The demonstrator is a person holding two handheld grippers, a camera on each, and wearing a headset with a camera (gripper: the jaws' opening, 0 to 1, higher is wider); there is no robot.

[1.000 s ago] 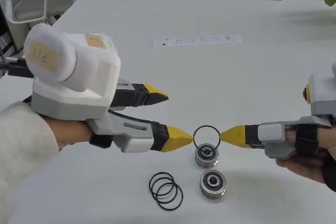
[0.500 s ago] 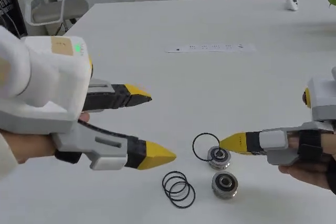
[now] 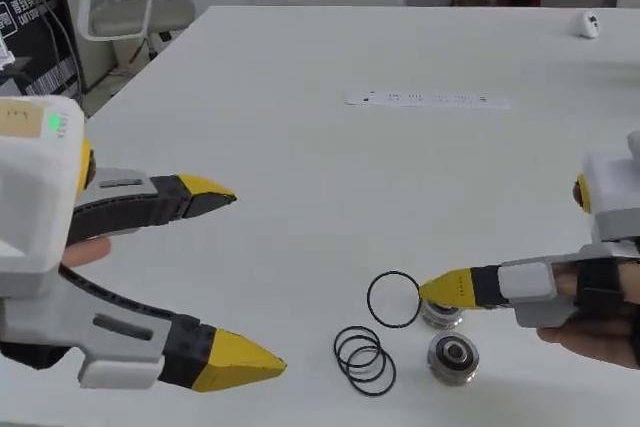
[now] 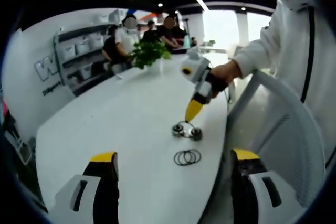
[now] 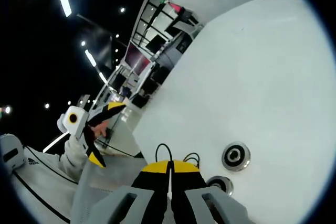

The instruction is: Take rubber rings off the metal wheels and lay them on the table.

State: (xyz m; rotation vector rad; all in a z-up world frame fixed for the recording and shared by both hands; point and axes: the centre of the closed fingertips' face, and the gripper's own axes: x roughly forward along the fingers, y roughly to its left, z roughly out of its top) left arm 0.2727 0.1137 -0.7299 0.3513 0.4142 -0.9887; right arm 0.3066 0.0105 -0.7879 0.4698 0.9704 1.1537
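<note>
Two metal wheels (image 3: 443,315) (image 3: 453,355) lie side by side on the white table (image 3: 330,167). My right gripper (image 3: 430,290) is shut on a black rubber ring (image 3: 393,299), which hangs to the left of the nearer-to-tip wheel. Three loose rings (image 3: 365,359) lie overlapping on the table beside the wheels. My left gripper (image 3: 240,275) stands wide open and empty, well to the left. In the left gripper view the loose rings (image 4: 187,157) and wheels (image 4: 185,131) lie ahead. In the right gripper view the shut fingertips (image 5: 169,166) pinch the ring (image 5: 163,149) beside the wheels (image 5: 235,156).
A flat white strip with printed marks (image 3: 428,100) lies mid-table, and a small white object (image 3: 588,23) sits at the far right. A white chair (image 3: 120,12) stands off the far left corner. A potted plant (image 4: 148,53) and people are at the table's far end.
My left gripper has drawn back to the left, away from the wheels. The right gripper has kept the ring and carried it off the wheel, lower and to its left. The head camera has shifted.
</note>
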